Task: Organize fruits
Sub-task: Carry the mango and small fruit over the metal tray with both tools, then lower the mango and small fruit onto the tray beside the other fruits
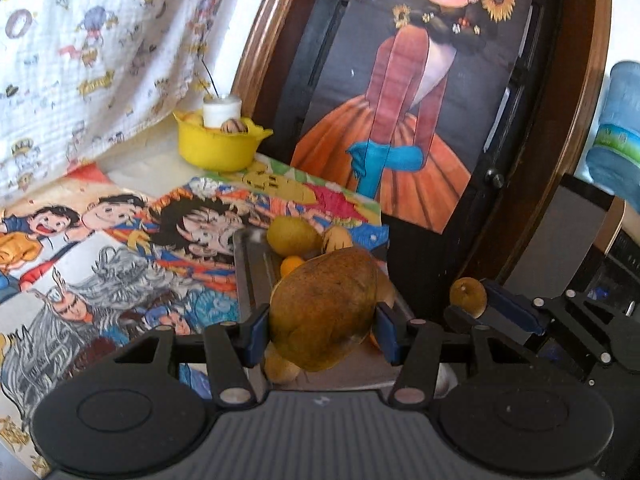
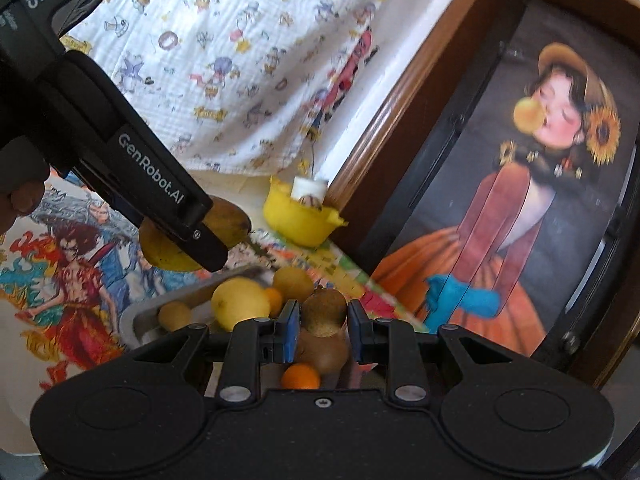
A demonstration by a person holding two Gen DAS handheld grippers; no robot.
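Note:
My left gripper (image 1: 322, 330) is shut on a large brown-yellow mango (image 1: 324, 308), held above a metal tray (image 1: 250, 272). The tray holds a yellow-green fruit (image 1: 292, 236), a small orange (image 1: 292, 266) and other small fruits. In the right wrist view my right gripper (image 2: 323, 330) is shut on a small brown kiwi (image 2: 324, 312) above the tray (image 2: 140, 318), over another kiwi (image 2: 324, 350), a lemon (image 2: 240, 302) and an orange (image 2: 300, 376). The left gripper and its mango (image 2: 228, 220) show at upper left. The right gripper with its kiwi (image 1: 468, 296) also shows in the left view.
A yellow bowl (image 1: 218, 148) with a white cup (image 1: 222, 110) and small fruit stands at the back (image 2: 300, 220). A cartoon-printed cloth (image 1: 100, 240) covers the table. A dark wooden-framed panel with a girl's picture (image 1: 400, 100) stands to the right. A printed fabric (image 1: 80, 40) hangs behind.

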